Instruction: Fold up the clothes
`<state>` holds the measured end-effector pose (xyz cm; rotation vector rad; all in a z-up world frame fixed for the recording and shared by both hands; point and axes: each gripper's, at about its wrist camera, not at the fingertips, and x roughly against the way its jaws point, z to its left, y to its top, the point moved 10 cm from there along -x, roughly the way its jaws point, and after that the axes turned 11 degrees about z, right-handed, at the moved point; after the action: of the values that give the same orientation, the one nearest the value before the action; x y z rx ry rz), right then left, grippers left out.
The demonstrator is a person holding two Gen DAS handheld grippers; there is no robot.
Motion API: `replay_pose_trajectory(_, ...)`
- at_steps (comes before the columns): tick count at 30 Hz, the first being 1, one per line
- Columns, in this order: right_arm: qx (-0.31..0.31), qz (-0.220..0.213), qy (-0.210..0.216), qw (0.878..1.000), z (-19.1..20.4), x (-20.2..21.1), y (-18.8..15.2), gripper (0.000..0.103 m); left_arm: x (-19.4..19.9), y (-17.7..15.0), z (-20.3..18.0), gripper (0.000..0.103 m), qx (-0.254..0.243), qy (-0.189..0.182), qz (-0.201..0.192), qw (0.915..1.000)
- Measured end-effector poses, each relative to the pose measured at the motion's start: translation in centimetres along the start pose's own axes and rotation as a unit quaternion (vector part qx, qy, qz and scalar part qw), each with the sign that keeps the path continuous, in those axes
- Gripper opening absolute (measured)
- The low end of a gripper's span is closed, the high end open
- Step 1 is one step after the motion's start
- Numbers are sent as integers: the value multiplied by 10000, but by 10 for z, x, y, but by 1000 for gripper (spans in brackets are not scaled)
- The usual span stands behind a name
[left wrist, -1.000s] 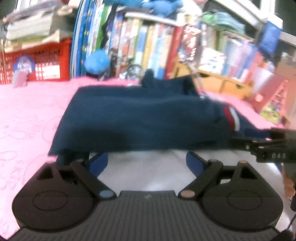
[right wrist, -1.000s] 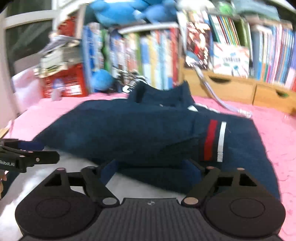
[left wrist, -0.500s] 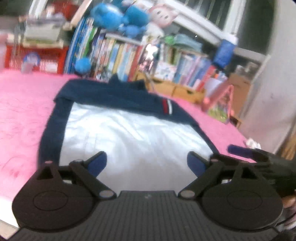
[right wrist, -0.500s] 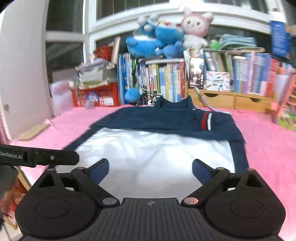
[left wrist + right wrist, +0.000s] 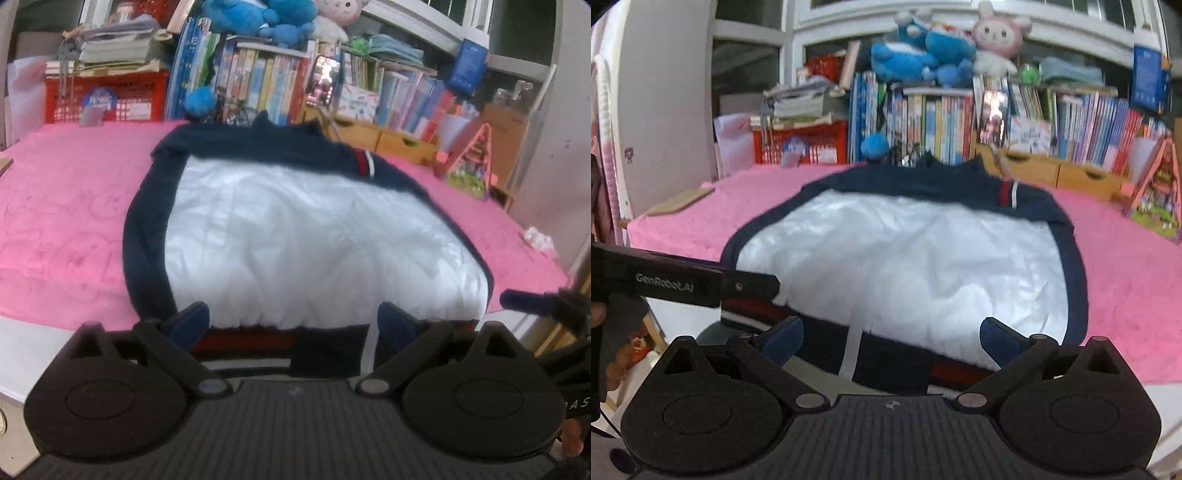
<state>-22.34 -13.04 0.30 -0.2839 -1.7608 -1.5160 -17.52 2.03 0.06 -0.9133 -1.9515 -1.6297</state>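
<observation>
A navy and white jacket (image 5: 314, 229) (image 5: 905, 266) lies spread on the pink cover, its navy sleeves folded across the far end with a red and white stripe (image 5: 365, 163) (image 5: 1007, 194). Its striped hem hangs over the near edge. My left gripper (image 5: 291, 323) stands open just before that hem, nothing between its blue pads. My right gripper (image 5: 891, 334) is likewise open over the hanging hem, holding nothing. Each view shows the other gripper's black body at its side.
The pink cover (image 5: 66, 206) spreads around the jacket. Behind stand a bookshelf (image 5: 960, 122) with plush toys, a red crate (image 5: 107, 96), wooden drawers (image 5: 1052, 170) and a small pink house toy (image 5: 469, 162). A white scrap (image 5: 537, 238) lies at the right edge.
Both grippers have drawn back from the folded sleeves toward the near edge, so the whole jacket now shows. Their jaws stand a little wider than before.
</observation>
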Motion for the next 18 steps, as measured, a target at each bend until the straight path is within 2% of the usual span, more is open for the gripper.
replay_pose_trajectory(6,-224,253,8,9994,-7,-11,-9,103,-6,-7,-2,98,-73,96,159,9998)
replay_pose_trajectory(18,-119,417,65,9990,-6,-19,-14,103,-9,-12,-5,98,-200,144,257,9994)
